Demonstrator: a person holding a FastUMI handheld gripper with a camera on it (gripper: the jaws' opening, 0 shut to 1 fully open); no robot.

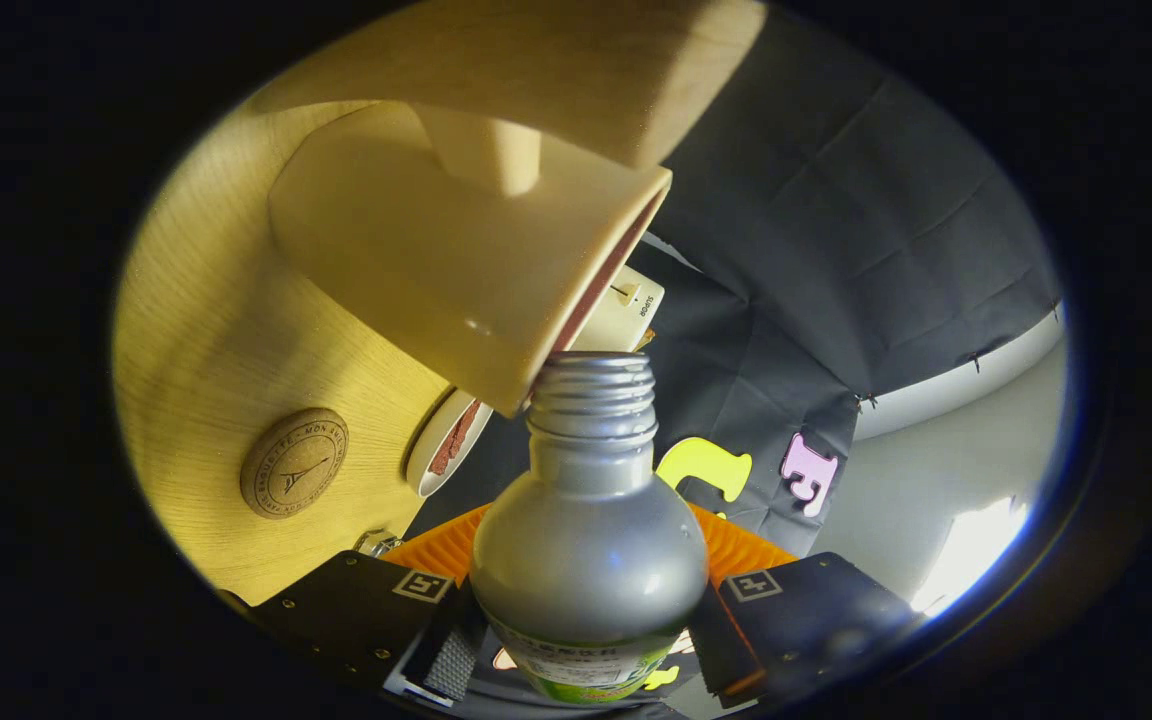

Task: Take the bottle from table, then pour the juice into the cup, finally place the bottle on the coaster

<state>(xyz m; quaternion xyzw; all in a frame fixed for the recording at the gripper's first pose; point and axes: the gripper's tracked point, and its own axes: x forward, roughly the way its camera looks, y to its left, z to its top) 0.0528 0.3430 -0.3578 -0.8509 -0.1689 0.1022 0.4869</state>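
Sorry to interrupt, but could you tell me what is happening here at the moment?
A person's handheld claw is shut on a silver bottle, both fingers pressing its sides. The view is tilted, and the bottle's open neck is at the rim of the cream cup, as if pouring. The round cork coaster lies on the wooden table, with nothing on it.

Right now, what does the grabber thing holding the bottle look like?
The gripper has two broad, flat, blocky fingers, one on each side. Each carries a small square tag with a black-and-white pattern on top. One finger's inner face has a ribbed, textured pad, and small screws dot its outer edge. No cables or sleeve can be seen.
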